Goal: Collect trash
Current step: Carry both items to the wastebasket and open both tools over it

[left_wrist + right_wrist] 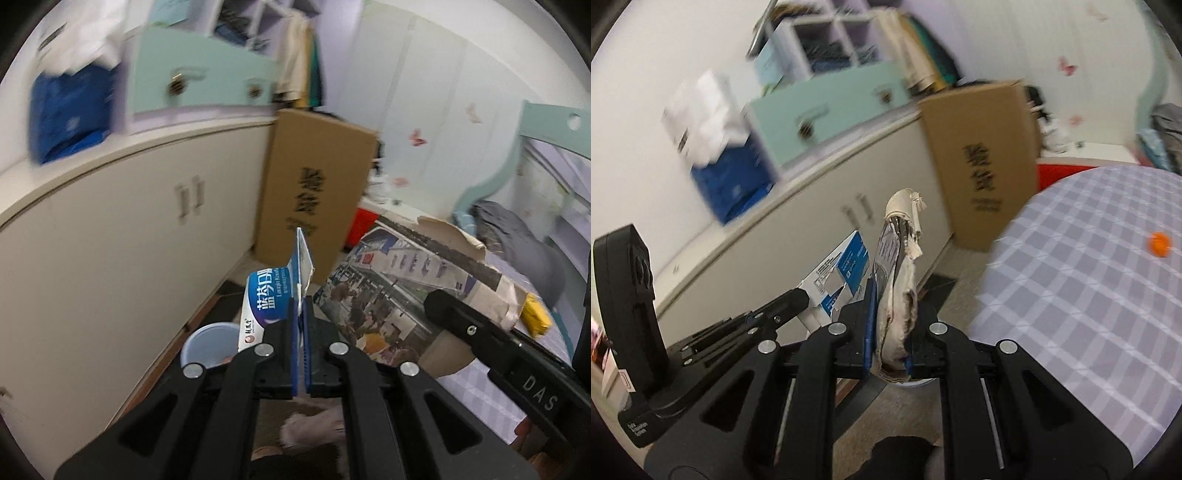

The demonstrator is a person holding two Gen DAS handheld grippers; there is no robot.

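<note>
While both tongs are clamping trash, we are carrying it above the blue bin (210, 341): left gripper (302, 314) pinching a medicine carton (264, 299), right gripper (892, 295) squeezing crumpled paper (899, 280).

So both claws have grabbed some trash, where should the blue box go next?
Probably a small dip of the left claw down toward the pale blue bin, just below and left of it. It is shut on the flattened blue box, held in the air over the floor. The right claw is shut on crumpled paper, so that can likely follow.
</note>
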